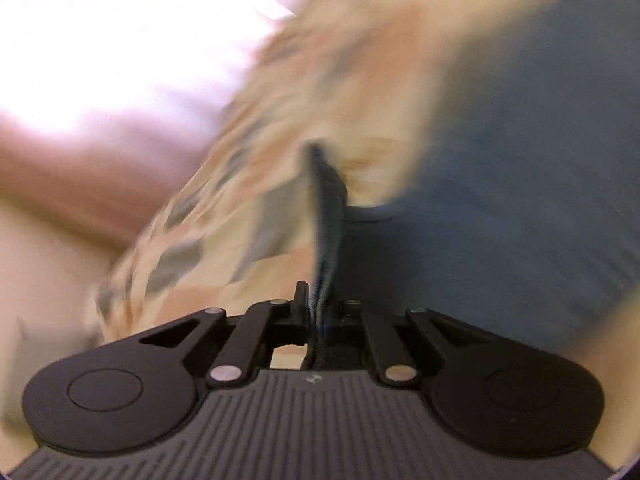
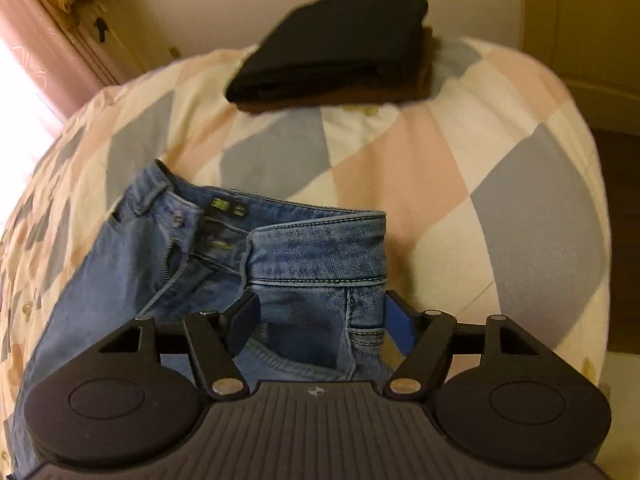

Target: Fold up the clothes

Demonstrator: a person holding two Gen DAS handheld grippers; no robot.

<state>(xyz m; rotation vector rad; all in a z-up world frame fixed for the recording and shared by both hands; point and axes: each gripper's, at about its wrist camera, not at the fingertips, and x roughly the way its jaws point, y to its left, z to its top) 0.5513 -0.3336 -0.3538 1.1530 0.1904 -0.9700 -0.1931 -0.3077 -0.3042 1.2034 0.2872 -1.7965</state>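
Left wrist view: the left gripper [image 1: 318, 308] is clenched on a thin edge of the blue denim jeans [image 1: 500, 200]. A narrow ridge of doubled cloth runs straight away from the closed jaws toward the middle of the picture. To the right of that ridge the denim spreads as a broad blurred sheet. To the left lies the quilted bed cover with its cream, pink and grey diamond patches [image 1: 248, 184], heavily smeared. Pinching just the edge like this looks meant for carrying that part of the garment across to make a fold. Which part of the jeans it is cannot be told here.

Right wrist view: the right gripper [image 2: 320, 320] is released, its jaws standing wide on either side of the waistband corner and belt loop without pressing them. The jeans lie on the near left part of the bed, with the open waistband, button and fly toward the far side. The legs run toward the near left, so the long axis slants from the far middle to the near left. The spread jaws suggest this corner is laid down where the fold wants it. At the far end rests a folded dark garment [image 2: 332, 48] stacked on a brown one, likely finished pieces kept clear of the working area.
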